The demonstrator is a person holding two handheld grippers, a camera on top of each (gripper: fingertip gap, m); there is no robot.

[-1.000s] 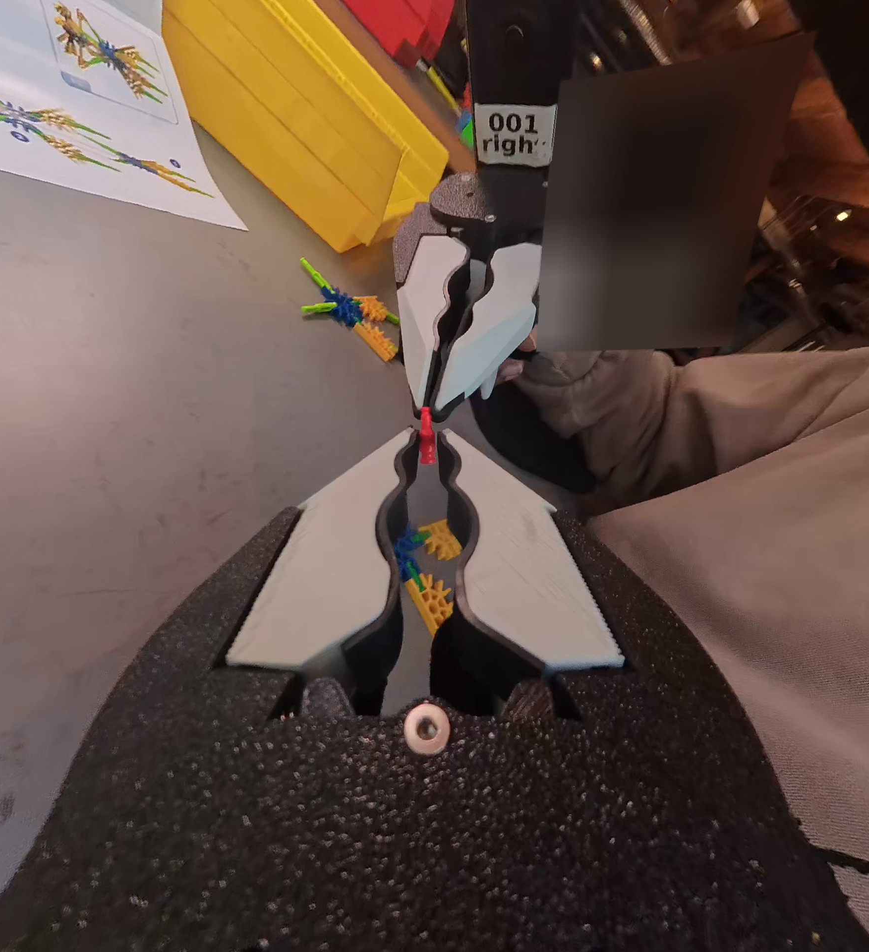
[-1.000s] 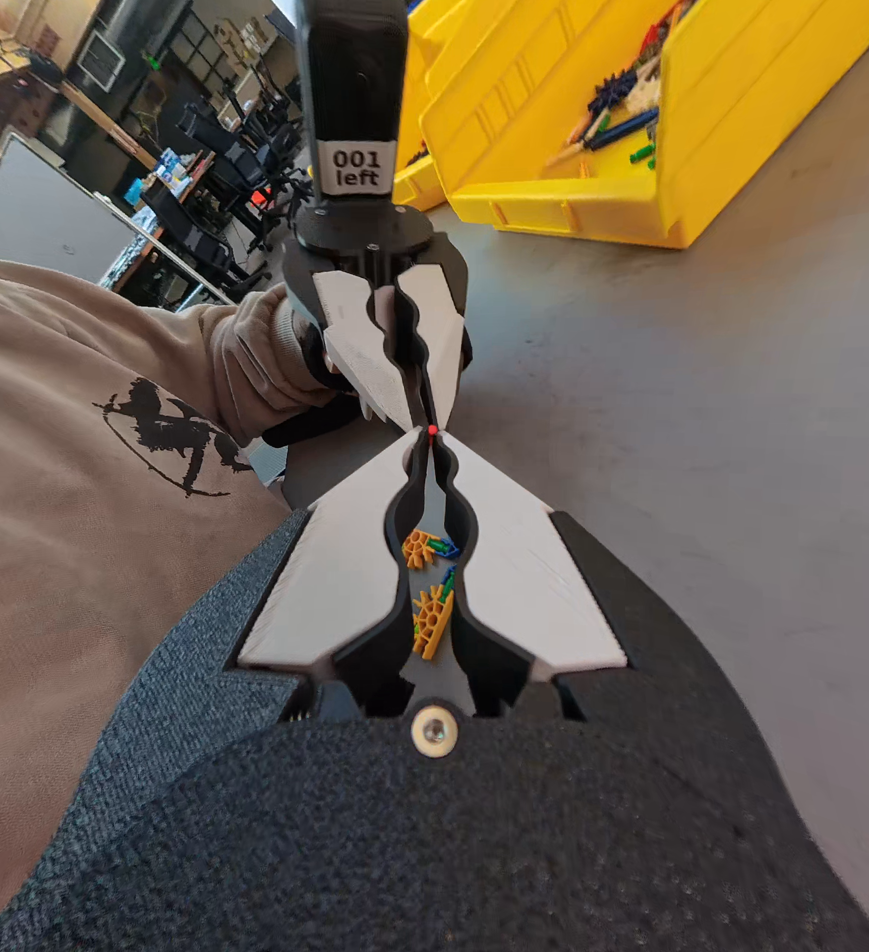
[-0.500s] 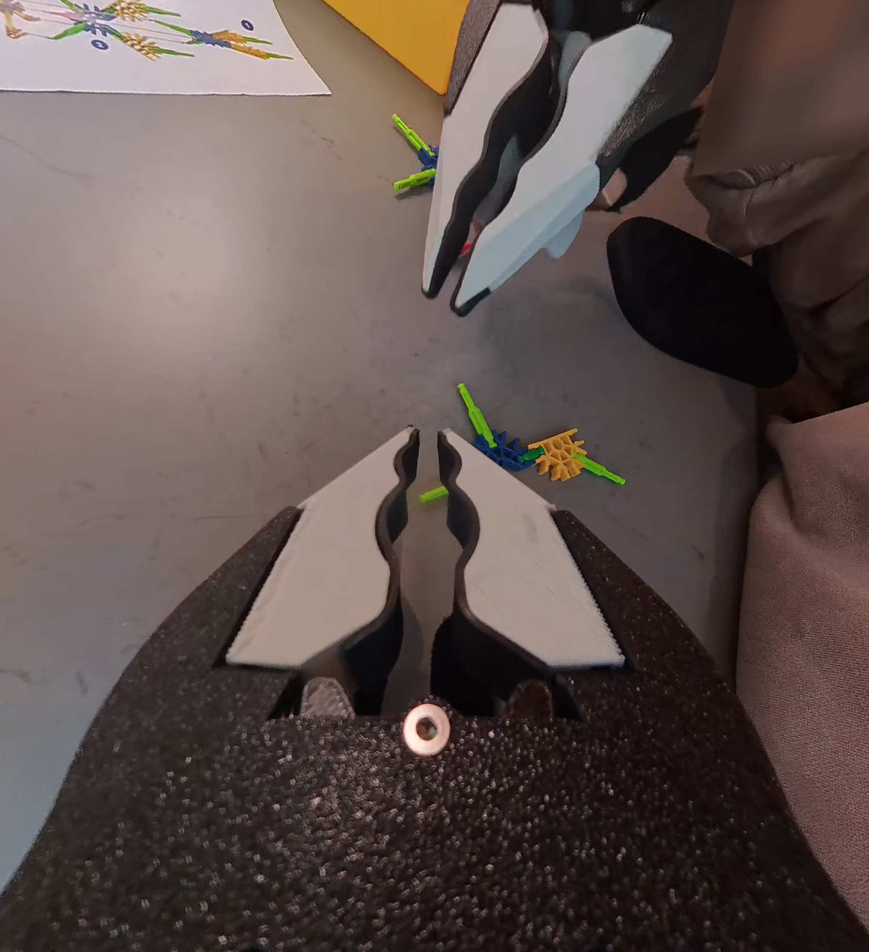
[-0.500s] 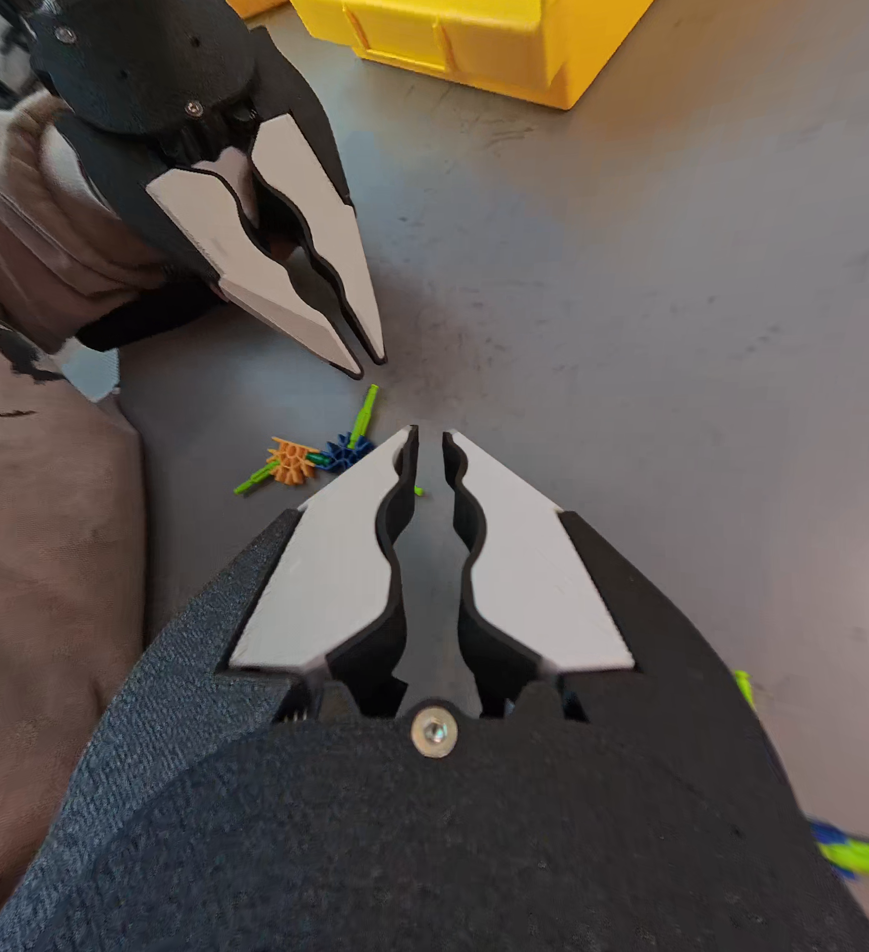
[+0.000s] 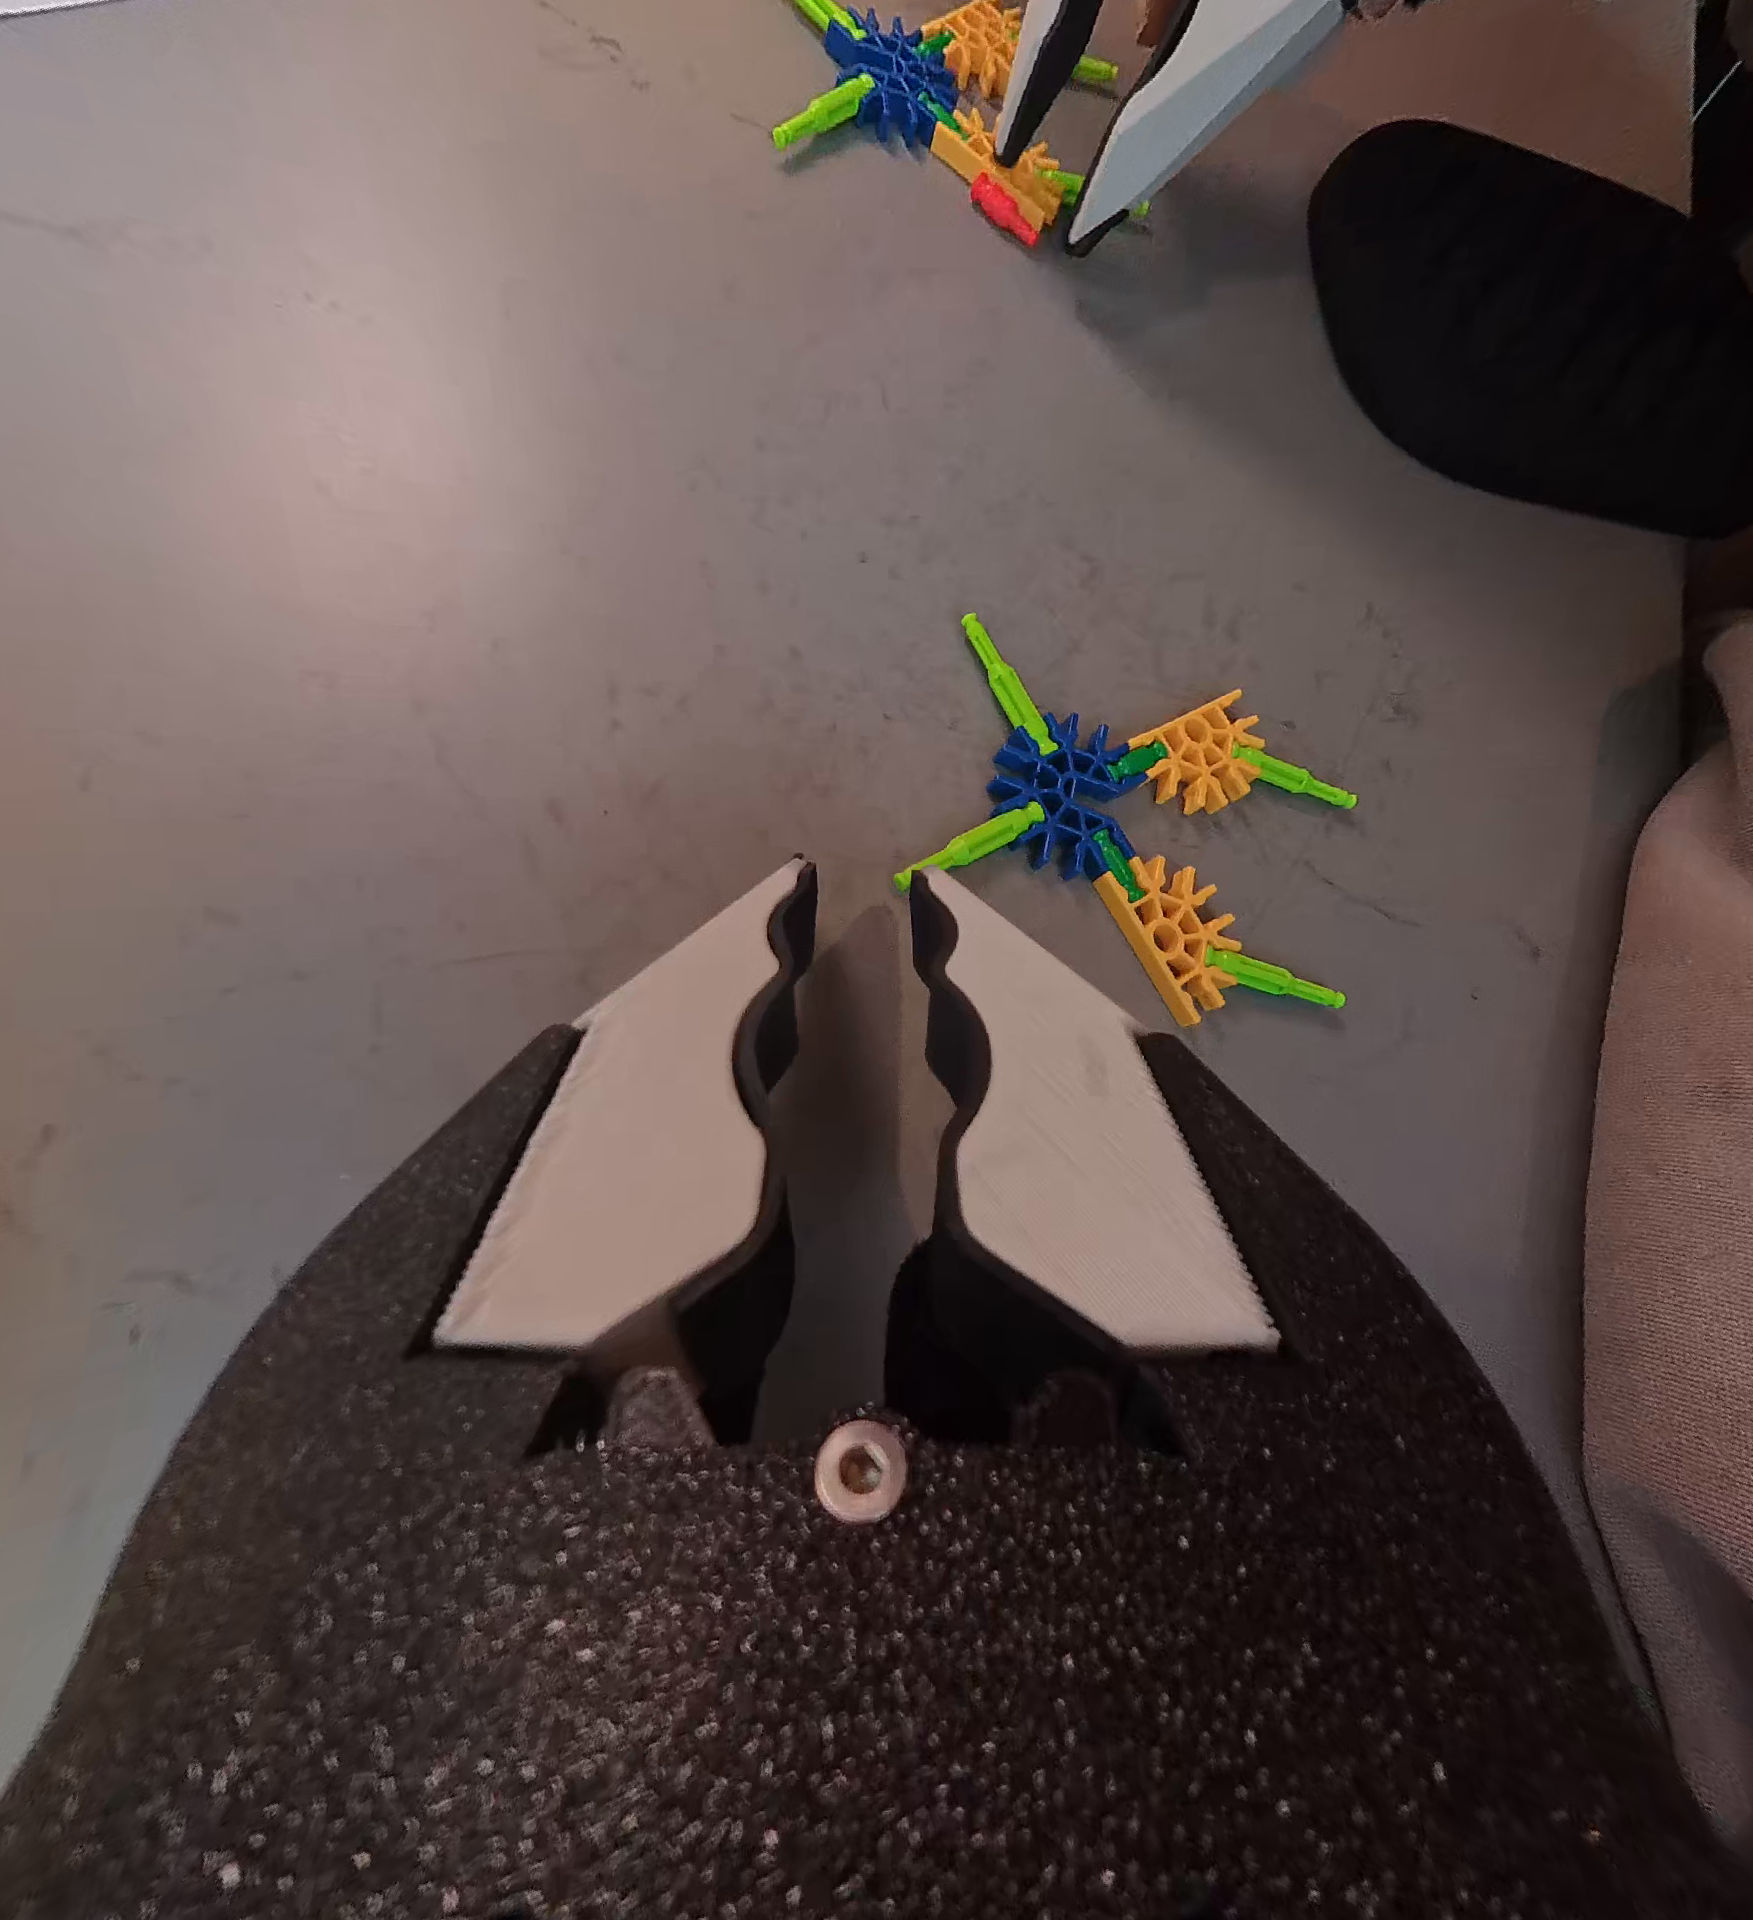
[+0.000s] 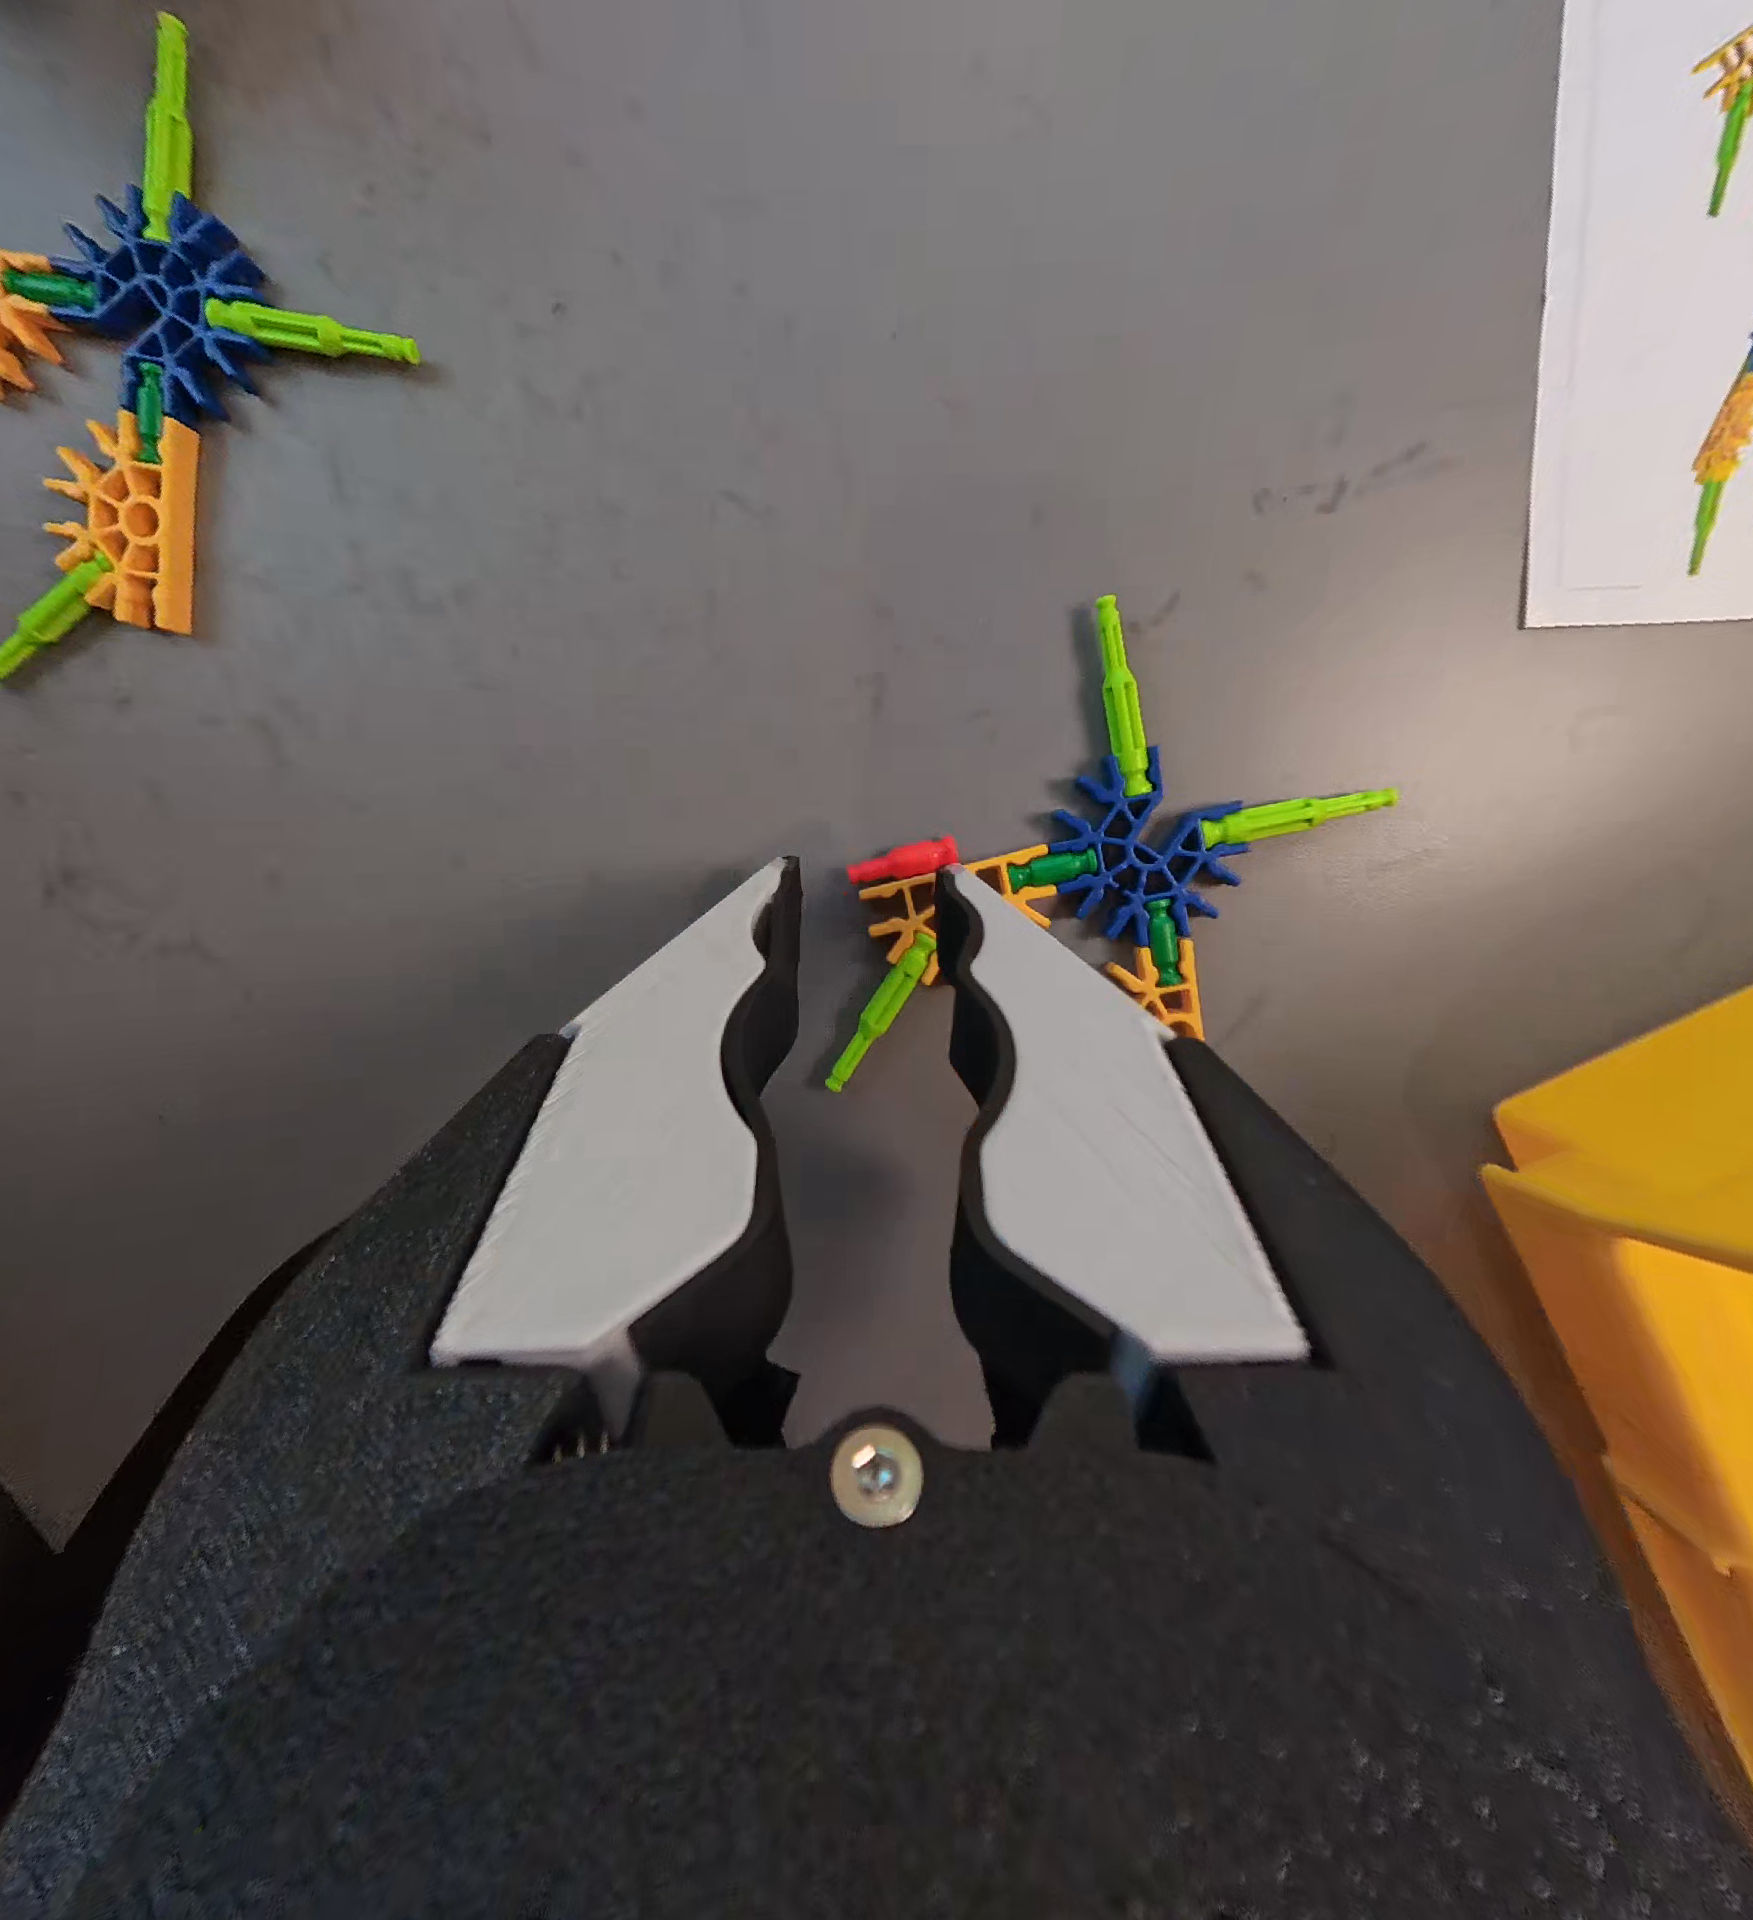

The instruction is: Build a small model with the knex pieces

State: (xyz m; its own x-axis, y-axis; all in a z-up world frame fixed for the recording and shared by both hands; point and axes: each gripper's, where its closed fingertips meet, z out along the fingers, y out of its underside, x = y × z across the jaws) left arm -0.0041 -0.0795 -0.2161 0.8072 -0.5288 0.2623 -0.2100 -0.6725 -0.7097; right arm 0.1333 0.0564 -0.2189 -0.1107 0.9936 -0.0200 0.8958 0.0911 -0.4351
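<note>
Two toy assemblies (image 6: 1126, 862) (image 6: 139, 312), one red rod (image 6: 903, 860), both jaws parted.

Two rod-and-connector assemblies lie on the surface (image 6: 851, 416): one (image 6: 124, 343) at upper left of the right wrist frame, the other (image 6: 1121, 873) at centre, with the printed sheet (image 6: 1682, 312) upper right and the bin (image 6: 1682, 1351) lower right.

Both wrist cameras look steeply down, close, sharing two toy assemblies (image 5: 1121, 821).

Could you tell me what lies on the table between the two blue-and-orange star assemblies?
In the right wrist view, only bare grey table separates the far star assembly from the near star assembly, where a red rod lies by the open right gripper.
</note>
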